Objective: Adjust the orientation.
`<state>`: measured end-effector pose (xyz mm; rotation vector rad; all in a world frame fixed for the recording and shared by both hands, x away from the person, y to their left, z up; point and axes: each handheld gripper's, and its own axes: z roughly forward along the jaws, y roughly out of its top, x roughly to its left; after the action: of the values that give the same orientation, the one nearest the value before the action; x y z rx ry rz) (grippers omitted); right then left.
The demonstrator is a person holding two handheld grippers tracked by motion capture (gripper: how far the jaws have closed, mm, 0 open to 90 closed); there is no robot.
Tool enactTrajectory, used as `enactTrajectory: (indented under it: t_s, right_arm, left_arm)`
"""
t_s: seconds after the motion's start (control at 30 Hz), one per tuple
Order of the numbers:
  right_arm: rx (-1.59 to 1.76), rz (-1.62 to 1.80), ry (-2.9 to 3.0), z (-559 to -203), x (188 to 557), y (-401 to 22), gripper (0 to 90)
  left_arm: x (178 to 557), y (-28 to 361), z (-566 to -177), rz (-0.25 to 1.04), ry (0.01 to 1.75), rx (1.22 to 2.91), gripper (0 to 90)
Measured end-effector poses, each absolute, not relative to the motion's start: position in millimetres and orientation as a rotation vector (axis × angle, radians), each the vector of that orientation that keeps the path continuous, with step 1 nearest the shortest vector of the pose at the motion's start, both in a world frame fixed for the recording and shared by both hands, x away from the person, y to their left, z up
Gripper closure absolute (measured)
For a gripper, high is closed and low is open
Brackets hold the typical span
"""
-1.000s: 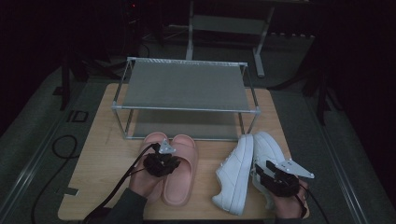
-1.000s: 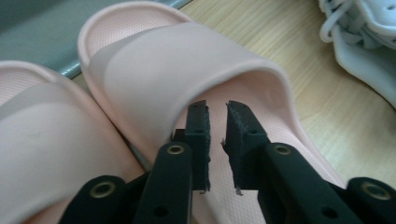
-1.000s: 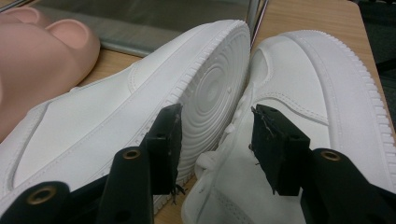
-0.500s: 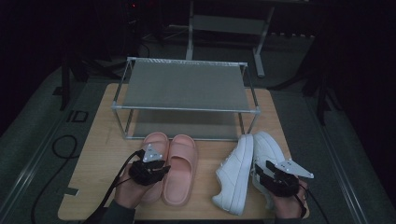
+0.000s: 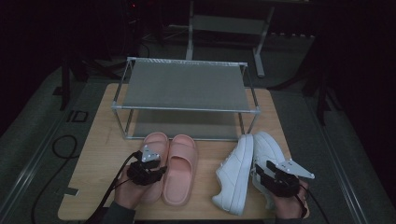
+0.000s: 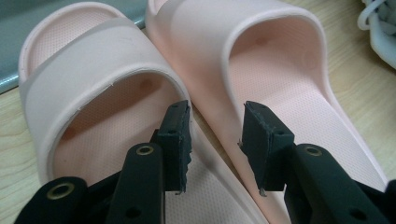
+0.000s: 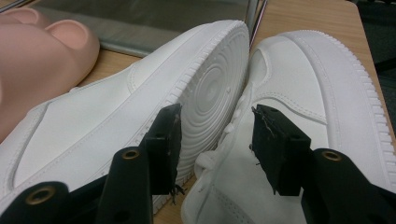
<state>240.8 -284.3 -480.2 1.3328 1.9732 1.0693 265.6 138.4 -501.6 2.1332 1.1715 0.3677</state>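
Dark room around a light wooden tabletop (image 5: 98, 154), with a grey two-tier metal-frame shoe rack (image 5: 184, 86) standing at its far side.

Left gripper (image 6: 217, 133): jaws have just been opening and now stand apart. Nothing is clamped. They straddle the seam where the pair of pink foam slide sandals (image 6: 261, 70) lie side by side, with the touching inner rims of both between the pads and no pad pressing. In the high view the left gripper (image 5: 145, 169) sits over the heel end of the left-hand sandal of the pink pair (image 5: 180, 170), toes pointing at the rack's lower shelf.

Right gripper (image 7: 215, 140): jaws spread, gripping nothing. Between them are the sole edge of the tipped sneaker and the lace side of the upright one. The pair of white leather lace-up sneakers (image 7: 299, 79) lies just right of the sandals. One is rolled on its side with the ribbed sole showing, resting against the other. In the high view the right gripper (image 5: 275, 179) hovers at the heel end of the white pair (image 5: 238, 172), near the front right corner of the tabletop.
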Motion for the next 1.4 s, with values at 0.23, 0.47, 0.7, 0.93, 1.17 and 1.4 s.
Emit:
enactTrajectory:
  t_s: [0.23,0.47,0.7,0.93,1.17,1.4]
  right_arm:
    - [1.333,1.067,1.973,-481,241,-285,51.7]
    - [1.333,1.067,1.973,-481,240,-285,51.6]
    - [1.335,1.066,1.971,-481,240,-285,51.6]
    - [1.334,1.067,1.97,-481,240,-285,51.5]
    - [1.333,1.065,1.971,-481,240,-285,51.5]
    - [1.337,1.064,1.97,-482,240,-286,51.5]
  left_arm:
    - [269,138,-504,0.339,1.169,2.125,57.5]
    - [267,136,-503,0.363,1.179,2.123,54.1]
    - [272,135,-506,0.363,1.236,2.101,49.0]
    - [280,132,-510,0.326,1.261,2.095,47.0]
    - [286,127,-510,0.332,1.285,2.077,44.1]
    - [291,122,-511,0.335,1.307,2.06,39.2]
